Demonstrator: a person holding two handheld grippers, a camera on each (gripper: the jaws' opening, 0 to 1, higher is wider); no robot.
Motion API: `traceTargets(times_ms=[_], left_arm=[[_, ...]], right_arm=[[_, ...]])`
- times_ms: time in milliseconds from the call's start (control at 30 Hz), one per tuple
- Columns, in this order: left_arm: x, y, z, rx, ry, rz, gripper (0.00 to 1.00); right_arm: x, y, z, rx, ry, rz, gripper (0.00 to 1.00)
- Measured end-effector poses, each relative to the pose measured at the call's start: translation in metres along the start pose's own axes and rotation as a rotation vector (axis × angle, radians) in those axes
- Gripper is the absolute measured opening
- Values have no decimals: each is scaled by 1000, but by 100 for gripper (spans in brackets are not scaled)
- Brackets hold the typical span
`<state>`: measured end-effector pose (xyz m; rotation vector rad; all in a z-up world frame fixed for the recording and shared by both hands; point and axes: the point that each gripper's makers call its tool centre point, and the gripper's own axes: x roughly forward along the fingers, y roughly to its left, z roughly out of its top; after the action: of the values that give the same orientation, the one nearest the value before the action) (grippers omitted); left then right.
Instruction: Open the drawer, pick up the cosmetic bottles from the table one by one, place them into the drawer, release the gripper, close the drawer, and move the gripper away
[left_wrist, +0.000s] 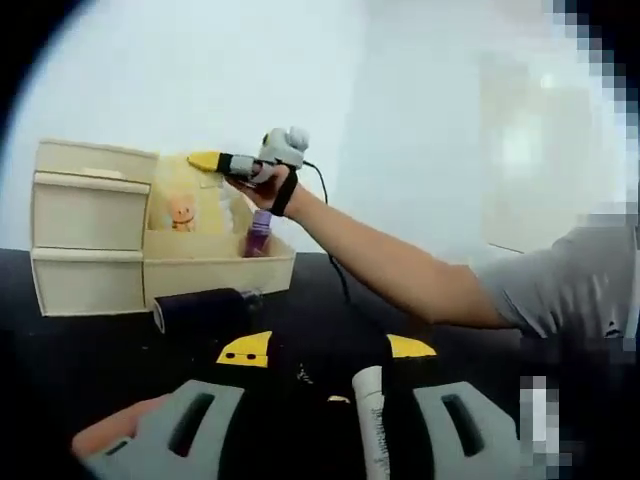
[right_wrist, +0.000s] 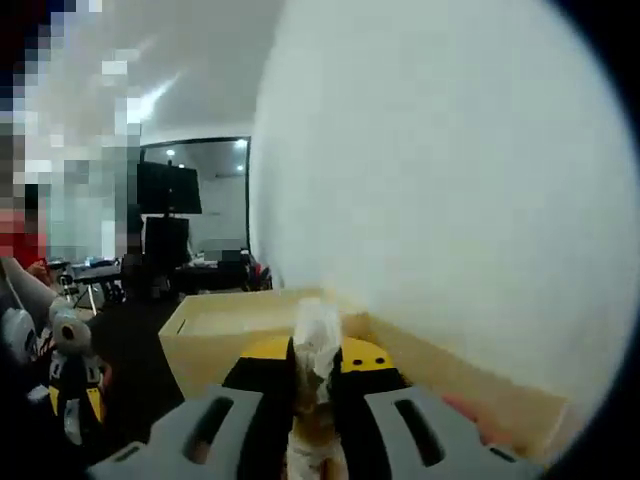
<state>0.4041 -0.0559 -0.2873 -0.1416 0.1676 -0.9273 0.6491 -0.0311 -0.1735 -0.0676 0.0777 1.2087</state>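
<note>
Drawers (left_wrist: 90, 225) stand behind black bottle (left_wrist: 205, 308); white tube (left_wrist: 372, 420) lies nearer.

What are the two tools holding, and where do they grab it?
The right tool pinches a pale bottle around its middle, over the open drawer. The left tool grips a white tube by its side.

This looks like an office or lab workspace rather than a home. The right gripper view looks past a pale curved partition (right_wrist: 450, 180) into a dim room with ceiling lights (right_wrist: 150, 100), dark monitors (right_wrist: 168, 188) on stands and cluttered desks (right_wrist: 205, 262) (details there are too small to tell). In the left gripper view, a cream drawer unit (left_wrist: 90, 225) stands on a black surface (left_wrist: 60, 350) before a plain white wall (left_wrist: 420, 120).
</note>
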Motion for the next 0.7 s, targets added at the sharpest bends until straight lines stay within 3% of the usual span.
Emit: traceTargets(times_ms=[233, 300, 400, 467, 700], left_arm=[[0, 1, -1, 6, 7, 5, 37], [1, 0, -2, 12, 16, 7, 37], [2, 0, -6, 21, 35, 10, 37], [3, 0, -8, 24, 49, 11, 37], [0, 1, -6, 23, 43, 21, 37]], right_arm=[[-12, 3, 9, -132, 170, -72, 15], [-16, 2, 4, -207, 278, -96, 15], [-21, -16, 3, -304, 443, -141, 15], [-20, -19, -1, -332, 528, -155, 15], [-15, -43, -11, -555, 835, -268, 17]])
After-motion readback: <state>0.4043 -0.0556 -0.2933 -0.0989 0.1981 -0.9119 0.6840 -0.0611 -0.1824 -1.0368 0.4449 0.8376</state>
